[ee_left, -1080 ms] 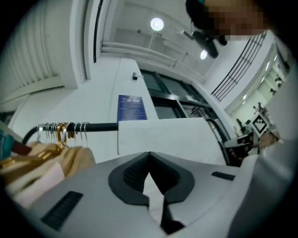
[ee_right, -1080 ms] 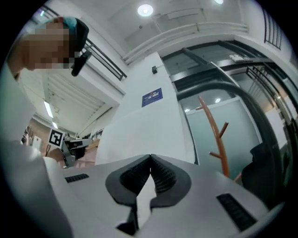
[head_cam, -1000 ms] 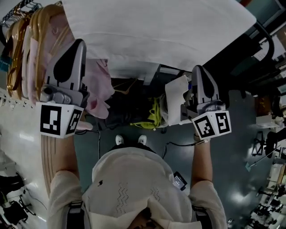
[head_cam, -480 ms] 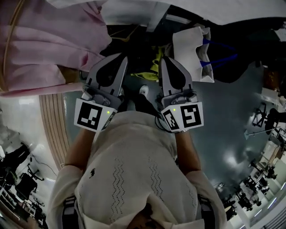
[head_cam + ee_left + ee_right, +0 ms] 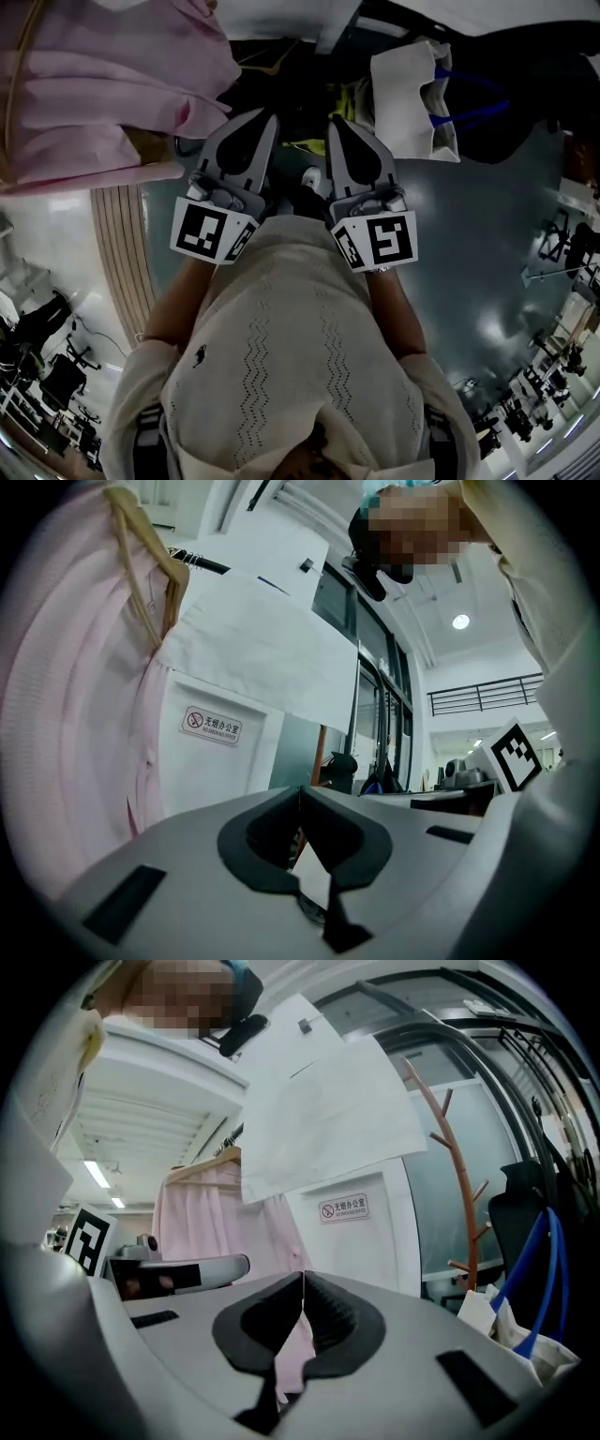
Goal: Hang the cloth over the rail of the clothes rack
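Observation:
The white cloth (image 5: 262, 639) hangs draped high up on the rack, beside pink garments (image 5: 75, 686) on wooden hangers; it also shows in the right gripper view as a white cloth (image 5: 328, 1110). In the head view only its lower edge (image 5: 281, 11) shows at the top. My left gripper (image 5: 267, 117) and right gripper (image 5: 336, 122) sit side by side close to the person's chest, well below the cloth. Both are shut with nothing between the jaws, as seen at the left gripper's tips (image 5: 300, 794) and the right gripper's tips (image 5: 303, 1279).
Pink garments (image 5: 103, 84) fill the upper left. A white bag with blue handles (image 5: 417, 89) hangs at the upper right, near an orange coat stand (image 5: 459, 1166). A white wall panel with a sign (image 5: 214, 726) stands behind the rack. Grey floor lies below.
Both grippers have come down from the cloth's lower edge and drawn in together near the person's chest. The cloth stays up on the rack.

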